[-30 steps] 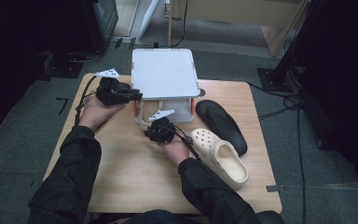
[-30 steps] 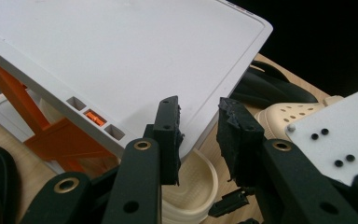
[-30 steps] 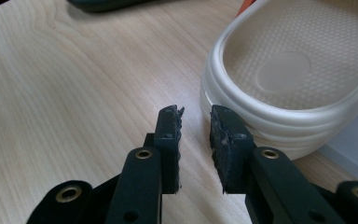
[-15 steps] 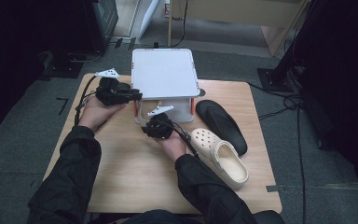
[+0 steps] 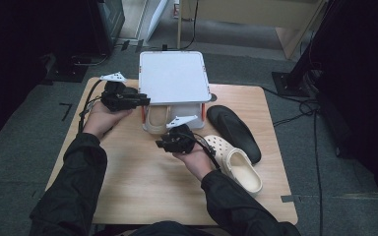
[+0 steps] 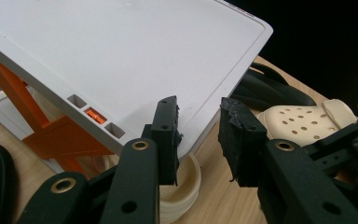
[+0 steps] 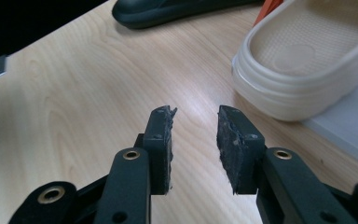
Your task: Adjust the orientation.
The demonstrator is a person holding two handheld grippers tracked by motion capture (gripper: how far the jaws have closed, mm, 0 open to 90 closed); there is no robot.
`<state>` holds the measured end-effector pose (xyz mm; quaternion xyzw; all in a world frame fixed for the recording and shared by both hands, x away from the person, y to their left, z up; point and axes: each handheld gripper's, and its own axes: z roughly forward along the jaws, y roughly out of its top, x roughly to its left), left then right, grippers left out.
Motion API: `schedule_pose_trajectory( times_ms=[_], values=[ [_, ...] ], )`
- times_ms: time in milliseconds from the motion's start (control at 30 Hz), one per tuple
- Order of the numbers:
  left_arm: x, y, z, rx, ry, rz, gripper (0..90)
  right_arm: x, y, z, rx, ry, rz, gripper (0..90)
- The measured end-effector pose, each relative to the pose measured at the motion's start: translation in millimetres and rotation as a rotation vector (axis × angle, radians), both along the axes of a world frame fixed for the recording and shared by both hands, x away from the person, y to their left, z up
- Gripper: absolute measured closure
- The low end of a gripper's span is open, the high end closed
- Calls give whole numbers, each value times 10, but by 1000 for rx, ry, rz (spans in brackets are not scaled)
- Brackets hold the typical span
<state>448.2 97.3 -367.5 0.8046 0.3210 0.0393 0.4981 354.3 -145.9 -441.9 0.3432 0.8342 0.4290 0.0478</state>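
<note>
Cream clog (image 7: 307,60) under white rack (image 5: 173,78) is being approached by right claw (image 7: 195,140), jaws apart, empty; left claw (image 6: 199,135), also parted, is being held by rack edge. Likely next: heel grasped.

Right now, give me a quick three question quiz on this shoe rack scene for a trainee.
1. True or false: the right gripper is shut on the cream clog that lies on the rack's bottom tier.
2. Multiple choice: what lies on the table right of the white rack in the high view? A) two cream clogs B) a black shoe and a cream clog C) nothing
3. Fill in: the left gripper has its jaws open near the rack's white ____ shelf.

Key: 1 false, its jaws are open and hold nothing; 2 B; 3 top.
</note>
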Motion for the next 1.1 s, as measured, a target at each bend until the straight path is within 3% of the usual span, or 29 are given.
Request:
schedule_pose_trajectory(
  times_ms=[267, 467, 733, 1100],
  values=[
    [-22, -13, 5, 5, -7, 6, 643, -152, -294, 161, 10, -13, 8, 657],
    [-31, -20, 13, 16, -9, 12, 640, -187, -640, 293, 0, -15, 5, 675],
    [-32, -27, 19, 22, -11, 13, 639, -183, -1052, 355, 4, -6, -28, 673],
    [-25, -29, 31, 36, -12, 4, 639, -320, -1513, 363, -6, -43, -92, 654]
  ],
)
